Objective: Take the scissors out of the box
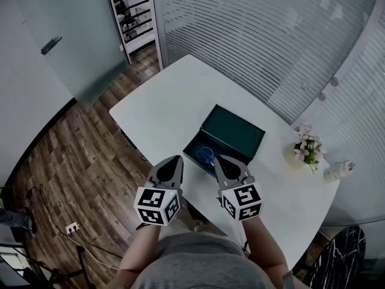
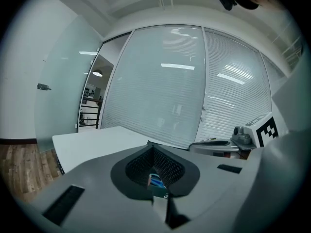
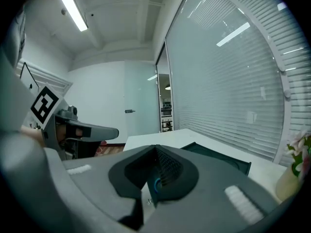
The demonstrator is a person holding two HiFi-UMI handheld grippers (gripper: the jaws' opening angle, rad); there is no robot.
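A dark green box [image 1: 194,146] lies open on the white table [image 1: 162,110], its lid [image 1: 234,131] resting behind it. Blue-handled scissors [image 1: 205,155] lie inside the box. My left gripper [image 1: 176,159] is shut and empty, its tip just left of the box's near corner. My right gripper [image 1: 219,159] is also shut and empty, with its tip at the box's near edge, right beside the scissors. In the left gripper view, a bit of blue [image 2: 156,180] shows through the gap under the jaws. The right gripper view shows the box [image 3: 218,157] ahead to the right.
A small pot of pink flowers [image 1: 305,146] and a white bottle [image 1: 338,170] stand at the table's right end. The table's near edge runs just under both grippers. A dark patterned chair [image 1: 340,257] is at the lower right. Blinds line the far wall.
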